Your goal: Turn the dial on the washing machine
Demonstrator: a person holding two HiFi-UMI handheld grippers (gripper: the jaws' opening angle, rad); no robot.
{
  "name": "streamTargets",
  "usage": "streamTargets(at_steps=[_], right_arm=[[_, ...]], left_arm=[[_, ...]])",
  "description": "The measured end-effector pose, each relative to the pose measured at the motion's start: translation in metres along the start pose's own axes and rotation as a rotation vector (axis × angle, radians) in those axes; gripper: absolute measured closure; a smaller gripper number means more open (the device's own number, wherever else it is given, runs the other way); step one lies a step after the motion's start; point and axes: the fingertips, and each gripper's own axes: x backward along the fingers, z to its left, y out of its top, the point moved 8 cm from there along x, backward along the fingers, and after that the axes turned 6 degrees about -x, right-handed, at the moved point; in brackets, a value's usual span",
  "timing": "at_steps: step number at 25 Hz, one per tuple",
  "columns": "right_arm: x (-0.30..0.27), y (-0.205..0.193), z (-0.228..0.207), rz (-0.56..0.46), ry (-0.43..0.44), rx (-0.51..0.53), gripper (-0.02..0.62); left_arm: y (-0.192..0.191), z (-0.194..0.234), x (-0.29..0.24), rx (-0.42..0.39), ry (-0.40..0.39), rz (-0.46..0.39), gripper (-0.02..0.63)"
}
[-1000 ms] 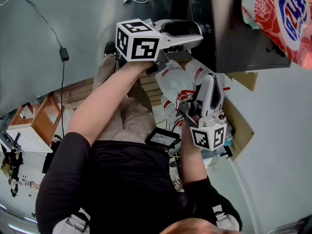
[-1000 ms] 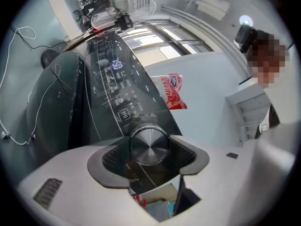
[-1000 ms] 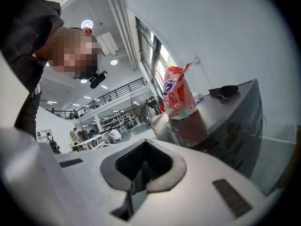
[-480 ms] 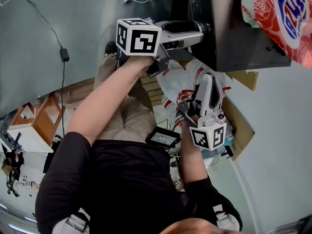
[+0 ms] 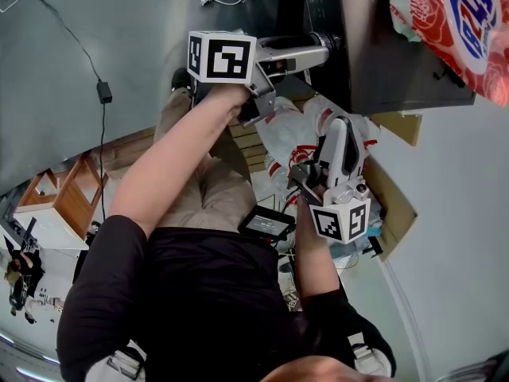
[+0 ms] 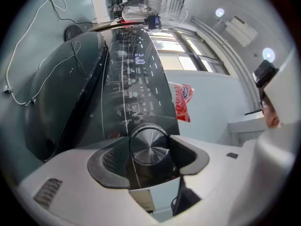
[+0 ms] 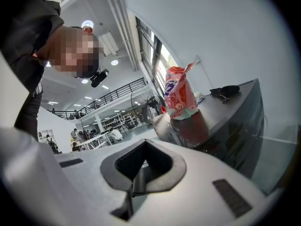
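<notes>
The washing machine's dark control panel [image 5: 318, 2] runs along the top of the head view. Its round silver dial [image 6: 149, 146] fills the middle of the left gripper view. My left gripper [image 5: 328, 46] reaches level to the panel and is shut on the dial [image 5: 334, 43], one grey pad on each side of it. In its own view the left gripper [image 6: 150, 155] frames the dial, with lit symbols on the control panel [image 6: 136, 79] beyond. My right gripper [image 5: 337, 127] hangs lower, away from the machine, shut with nothing in it; its pads [image 7: 155, 171] meet.
A red and white detergent bag [image 5: 453, 22] lies on the machine's lid [image 5: 382, 70]. A white and red plastic bag [image 5: 290, 134] and cardboard [image 5: 394, 201] lie below the machine. A black cable [image 5: 102, 86] trails over the grey floor, and a wooden stool [image 5: 64, 197] stands at the left.
My left gripper has rolled about its own axis while shut on the dial; its marker cube shows a different face. The right gripper has barely moved.
</notes>
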Motion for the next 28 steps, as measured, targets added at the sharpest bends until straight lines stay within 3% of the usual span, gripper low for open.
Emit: streamTargets(at_steps=[20,28], right_arm=[[0.0077,-0.0021,-0.0022,-0.019,-0.020,-0.015,0.594],[0.0098,-0.0080,-0.0053,-0.017,-0.031,-0.034,0.594]], left_arm=[[-0.0036,0.0069,-0.0007,0.267,-0.016,-0.013,0.345],[-0.0063,0.0091,-0.0039,0.427,-0.064,-0.019,0.345]])
